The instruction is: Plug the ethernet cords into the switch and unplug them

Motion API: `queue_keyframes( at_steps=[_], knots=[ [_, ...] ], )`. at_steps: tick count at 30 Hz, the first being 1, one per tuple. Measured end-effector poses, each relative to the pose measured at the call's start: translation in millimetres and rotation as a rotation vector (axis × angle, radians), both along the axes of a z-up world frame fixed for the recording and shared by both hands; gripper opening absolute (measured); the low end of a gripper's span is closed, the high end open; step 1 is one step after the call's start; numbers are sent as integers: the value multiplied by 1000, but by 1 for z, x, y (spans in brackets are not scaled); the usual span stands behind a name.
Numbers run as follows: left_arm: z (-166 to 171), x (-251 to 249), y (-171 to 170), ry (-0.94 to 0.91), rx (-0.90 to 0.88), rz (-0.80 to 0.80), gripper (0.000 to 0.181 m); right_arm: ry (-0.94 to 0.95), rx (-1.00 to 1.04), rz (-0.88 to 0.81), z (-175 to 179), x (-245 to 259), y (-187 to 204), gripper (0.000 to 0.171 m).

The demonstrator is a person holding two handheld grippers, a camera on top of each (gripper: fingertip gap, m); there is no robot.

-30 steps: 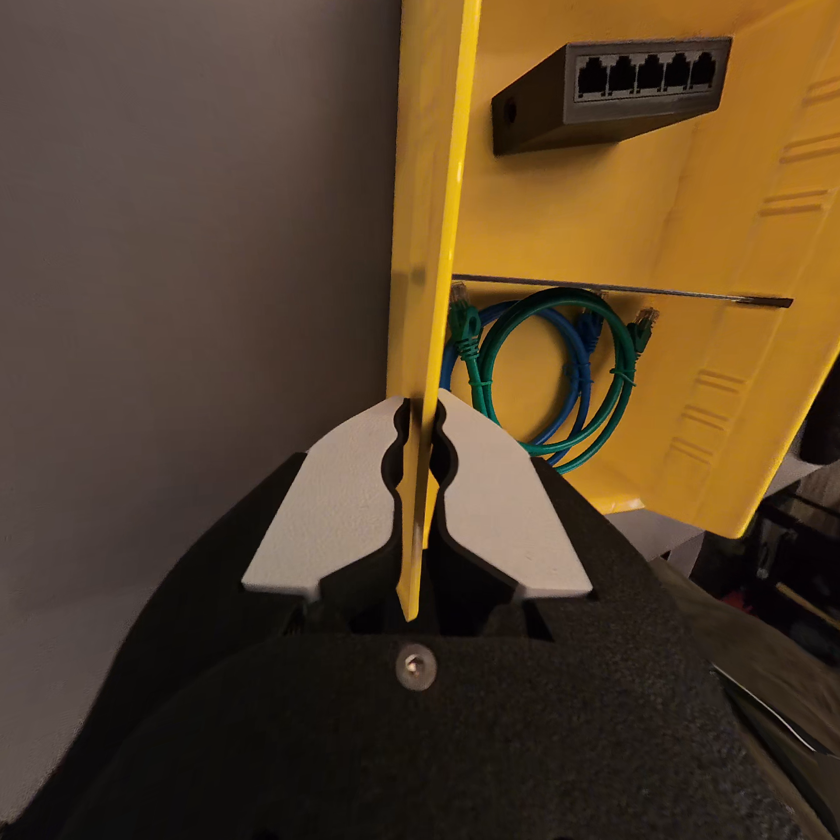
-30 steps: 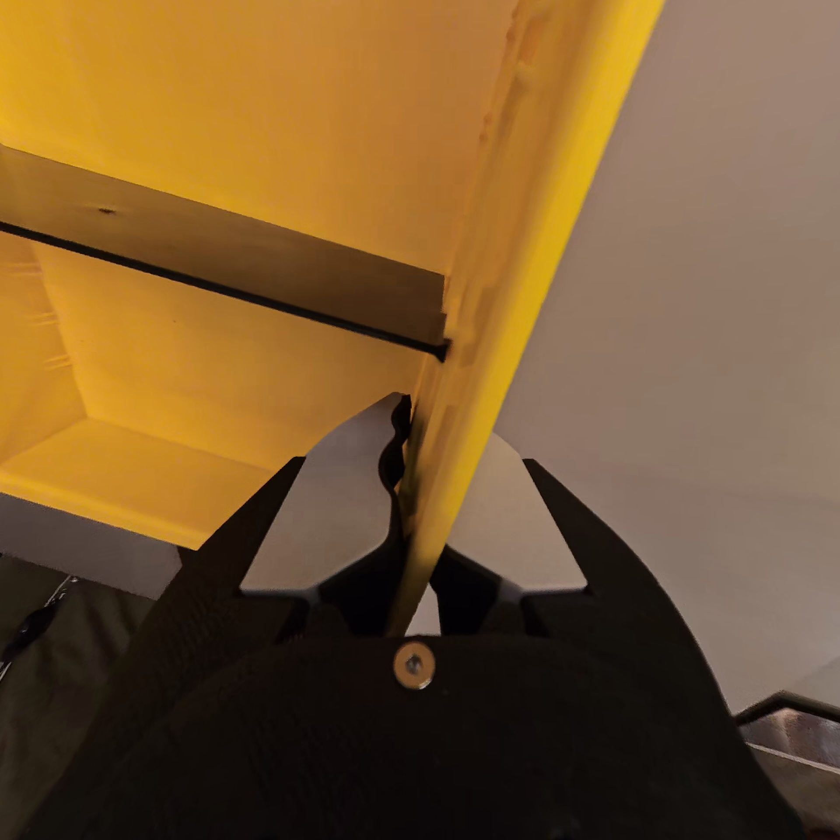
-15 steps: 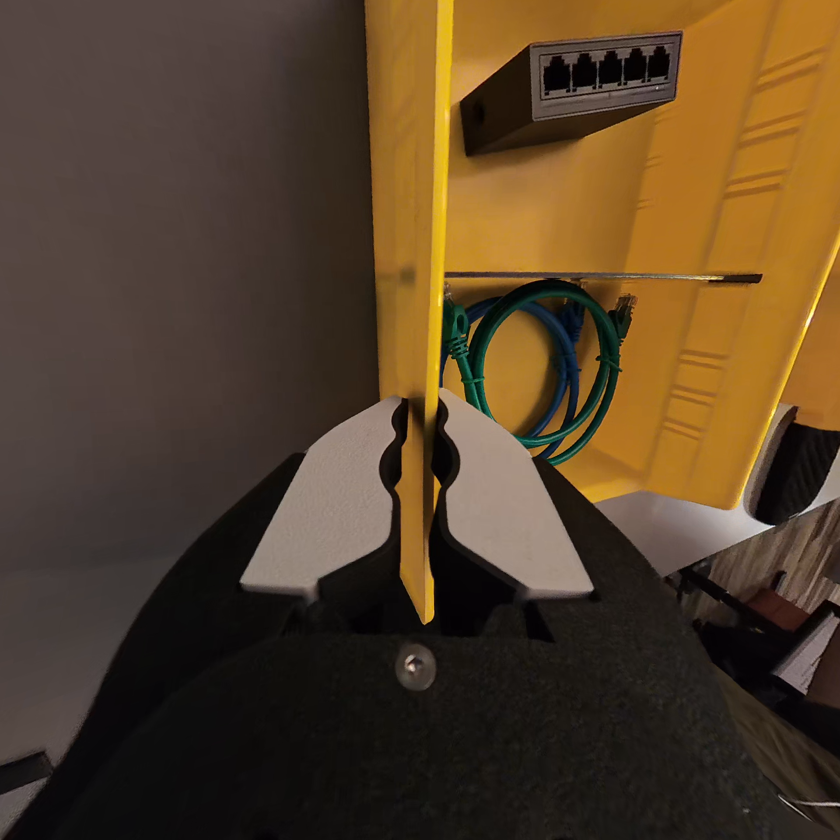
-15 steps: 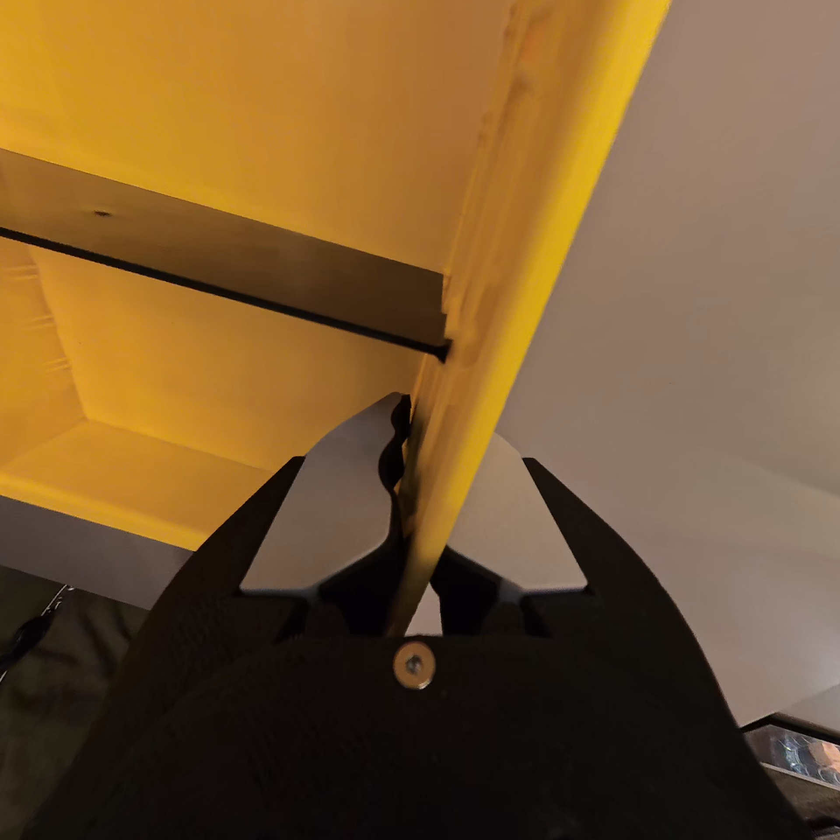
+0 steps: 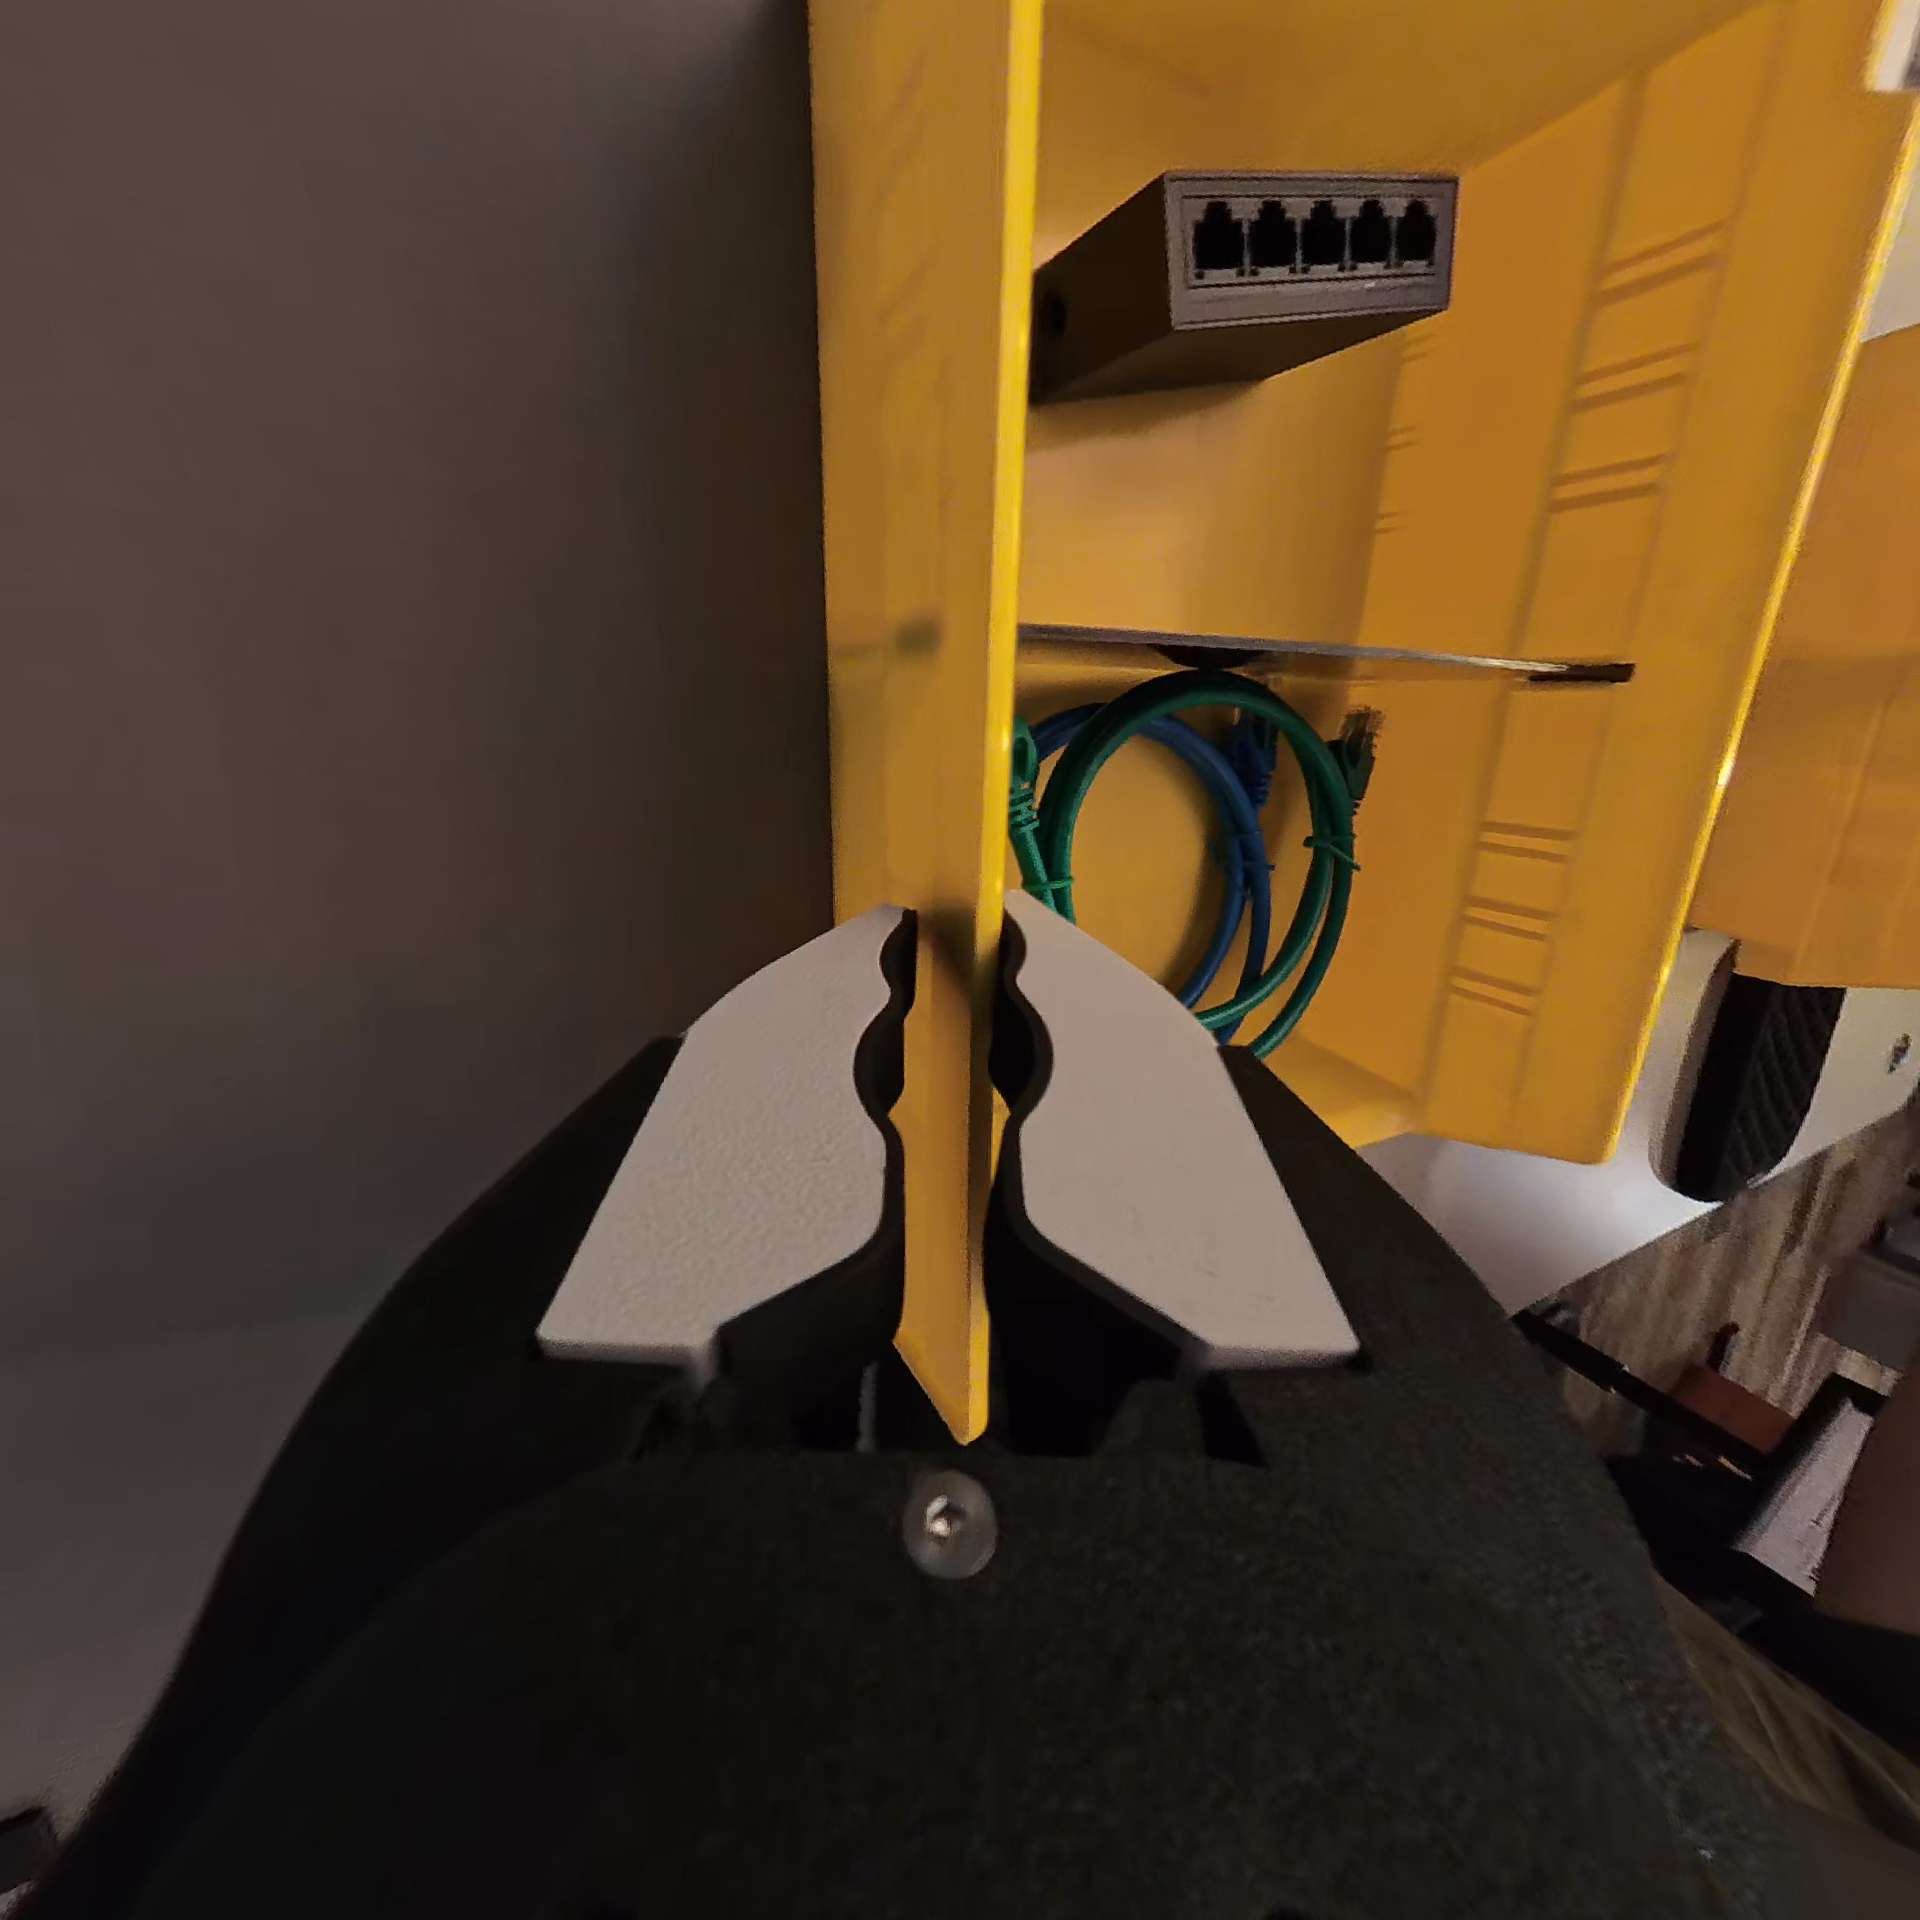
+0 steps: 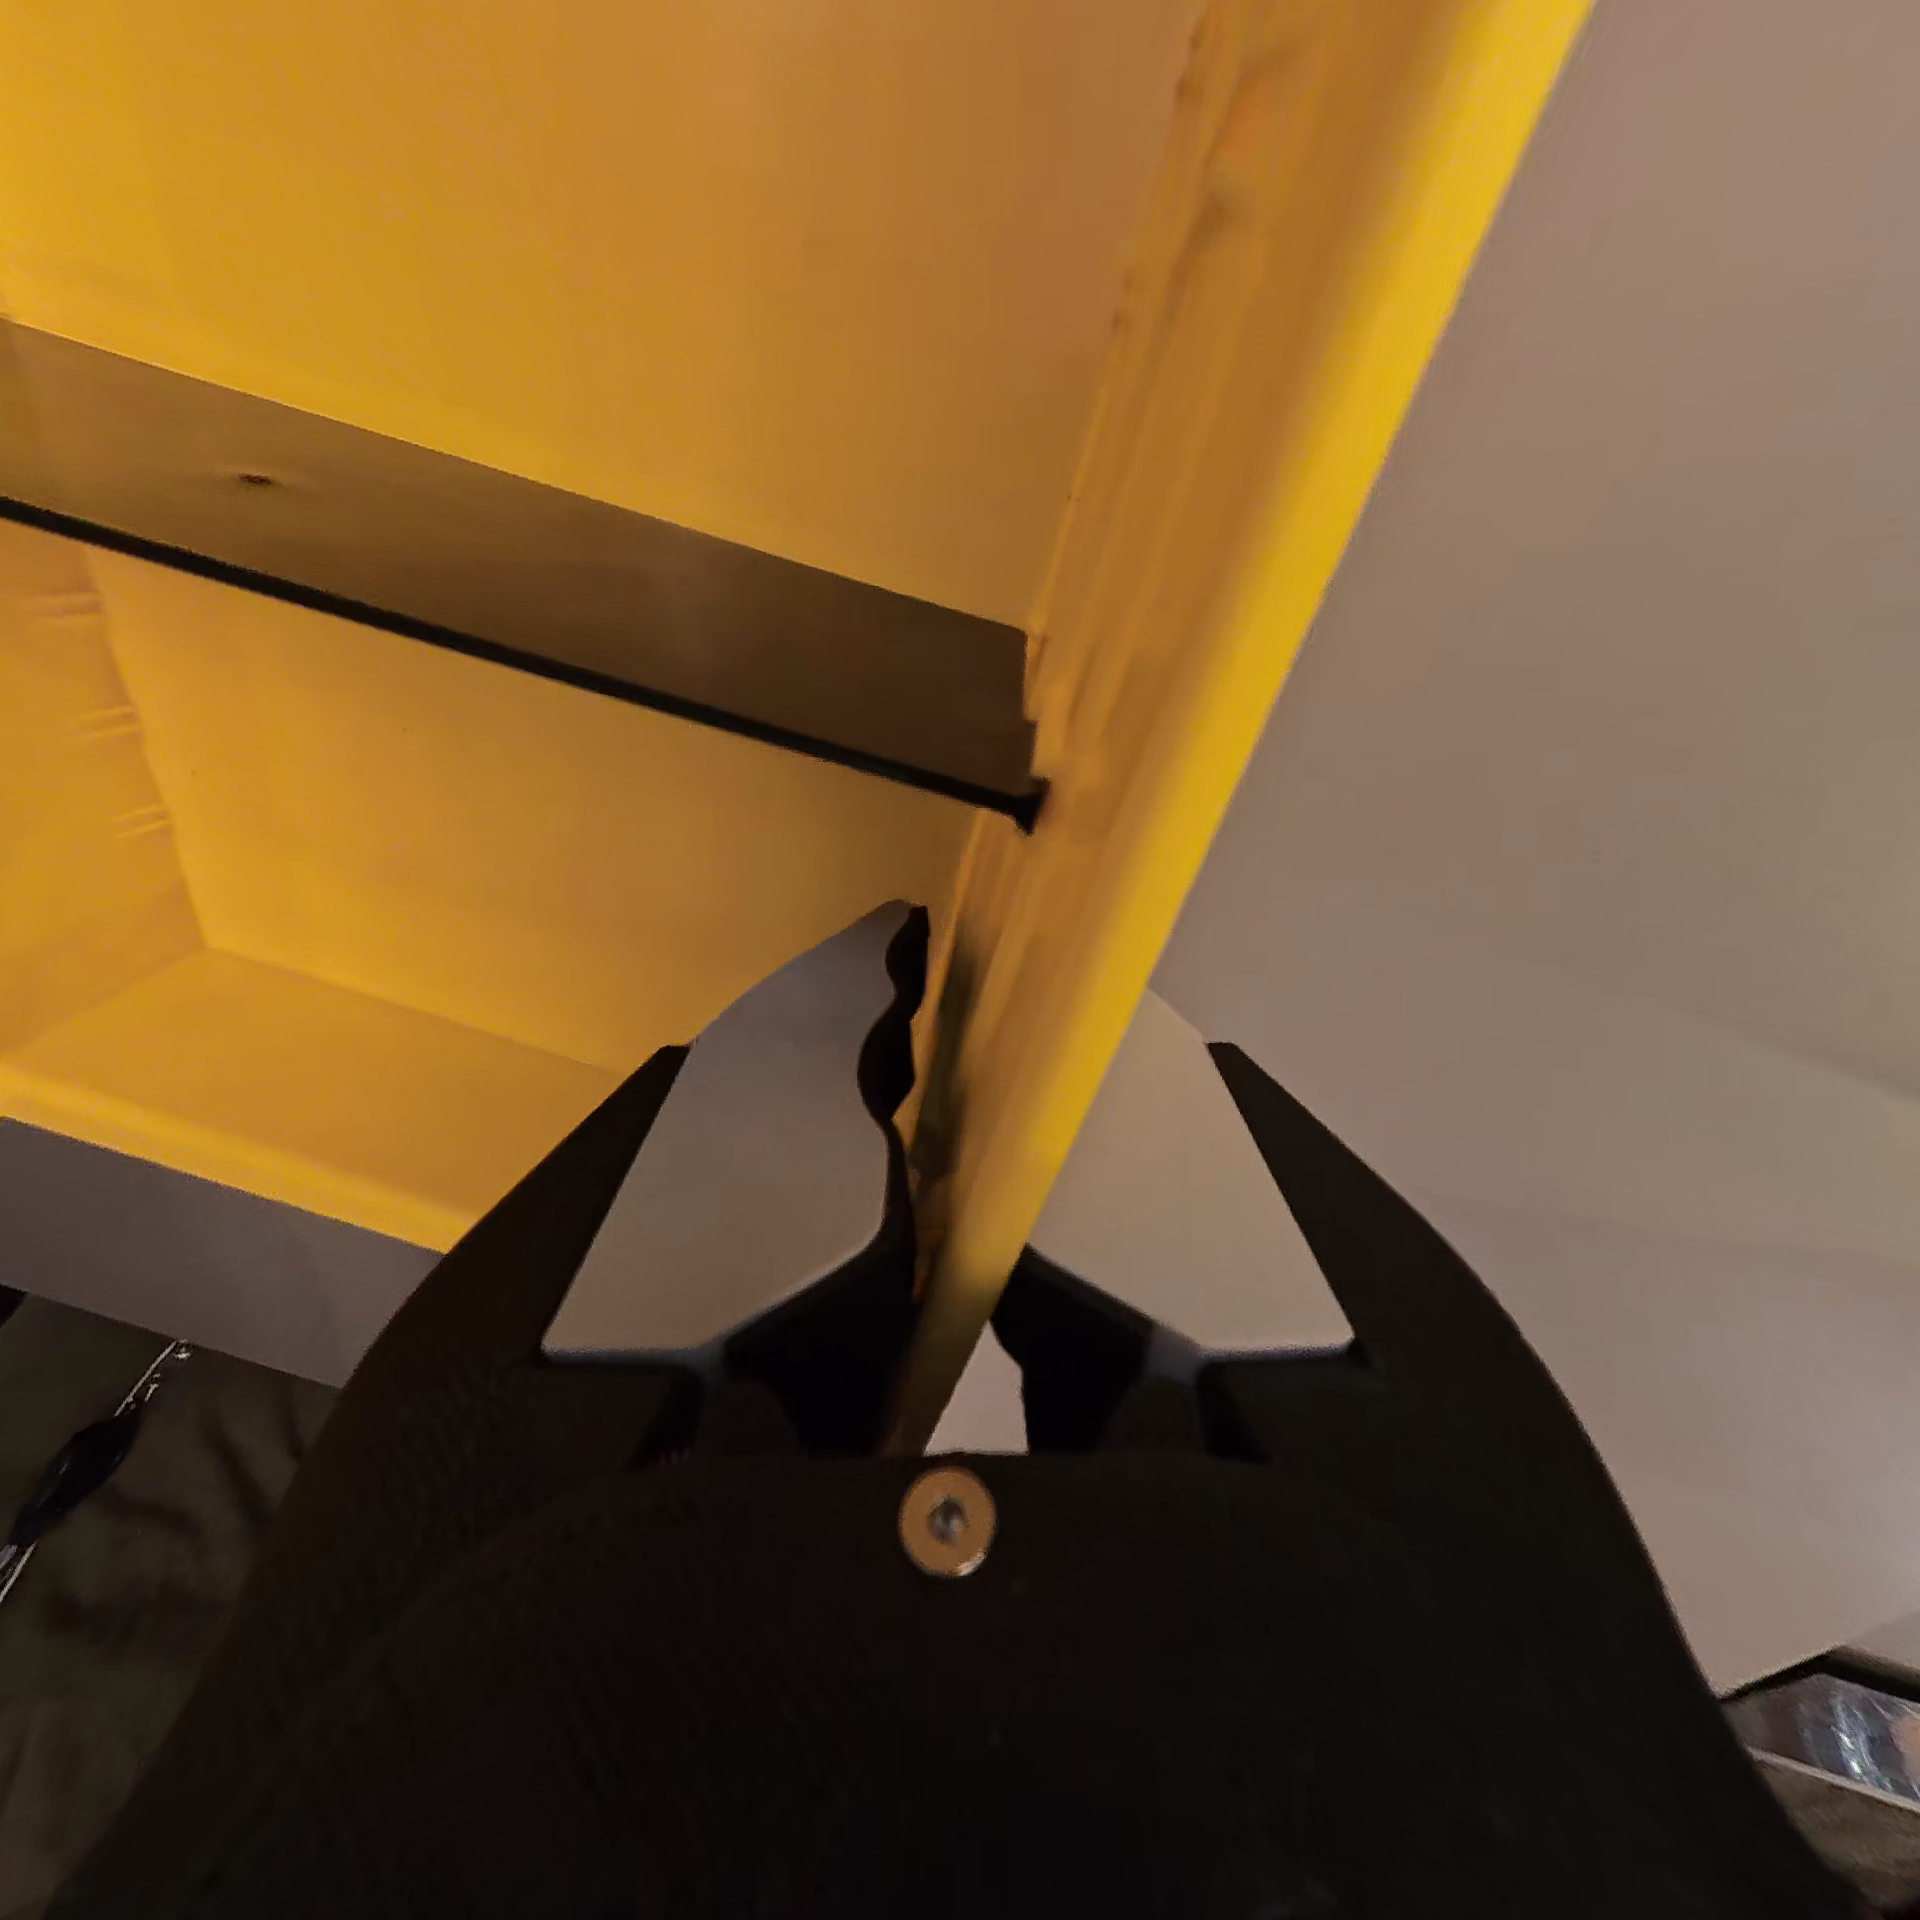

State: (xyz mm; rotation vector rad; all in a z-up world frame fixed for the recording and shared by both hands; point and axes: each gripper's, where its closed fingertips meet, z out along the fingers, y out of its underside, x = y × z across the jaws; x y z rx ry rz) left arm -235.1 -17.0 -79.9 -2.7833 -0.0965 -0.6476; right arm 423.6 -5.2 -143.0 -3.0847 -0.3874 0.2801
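Note:
A yellow bin (image 5: 914,416) holds a dark grey network switch (image 5: 1247,281) with a row of empty ports in its far section. A coiled green ethernet cord (image 5: 1320,904) and a coiled blue ethernet cord (image 5: 1242,883) lie in the near section, behind a thin dark divider (image 5: 1351,657). My left gripper (image 5: 958,925) is shut on the bin's left wall. My right gripper (image 6: 966,935) is shut on the bin's right wall (image 6: 1247,623); its right finger is mostly hidden behind that wall. The right gripper also shows at the far right of the left wrist view (image 5: 1756,1081).
A plain grey wall (image 5: 395,623) lies behind the bin on the left, and a pale surface (image 6: 1558,935) on the right. Dark clutter and furniture edges (image 5: 1714,1403) show below the bin at the right. A dark fabric (image 6: 125,1558) lies lower left. Spacing between my two grippers at the tips: around 65 cm.
The bin has swung in the left wrist view: the switch and cords have shifted and the right gripper has come into sight at the right. Both grippers keep their hold.

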Motion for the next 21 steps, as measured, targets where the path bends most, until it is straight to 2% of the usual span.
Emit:
queue_keyframes(
  at_steps=[5,12,17,21],
  knots=[
    [14,2,4,-64,92,-24,19,71,67,-40,7,-5,6,32],
    [70,-11,14,-29,348,-67,30,-86,235,-17,36,20,10,38],
    [138,0,18,101,709,-124,32,-187,530,2,97,20,33,39],
    [192,43,6,54,962,-175,45,-121,834,74,164,-23,47,40]
  ],
)
